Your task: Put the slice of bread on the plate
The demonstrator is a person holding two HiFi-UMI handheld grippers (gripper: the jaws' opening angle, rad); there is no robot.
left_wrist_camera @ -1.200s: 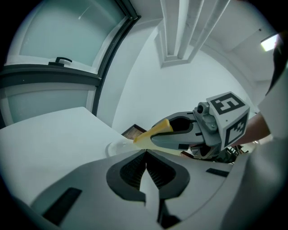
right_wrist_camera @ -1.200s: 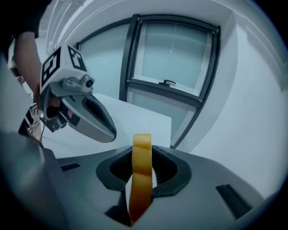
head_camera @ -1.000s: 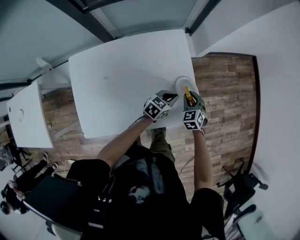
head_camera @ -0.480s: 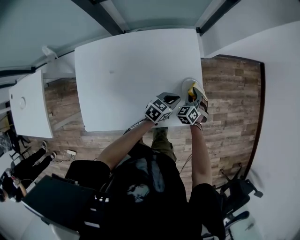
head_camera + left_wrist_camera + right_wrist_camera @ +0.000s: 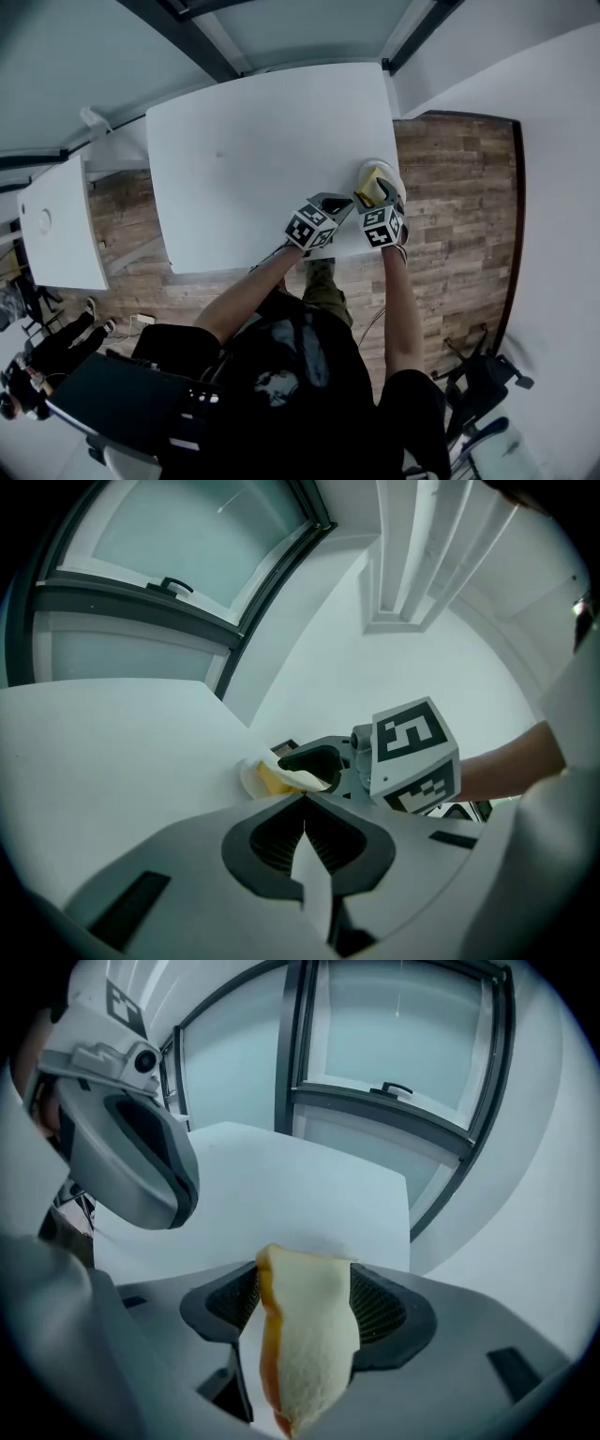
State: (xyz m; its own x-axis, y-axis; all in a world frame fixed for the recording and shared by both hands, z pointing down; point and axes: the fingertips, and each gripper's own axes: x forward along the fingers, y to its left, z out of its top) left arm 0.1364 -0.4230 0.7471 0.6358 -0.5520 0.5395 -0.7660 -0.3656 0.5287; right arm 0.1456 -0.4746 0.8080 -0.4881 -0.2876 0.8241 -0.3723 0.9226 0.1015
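Bread meets plate!
Right gripper (image 5: 374,191) fingers are opening, the slice of bread (image 5: 309,1335) between them, sitting in the white plate (image 5: 391,172) at the counter's (image 5: 262,159) near right edge; left gripper (image 5: 305,841) fingers clenched, empty.

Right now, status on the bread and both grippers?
Left gripper shut, empty. Right gripper opening, bread slice between its jaws, over the plate. Nothing in the way.
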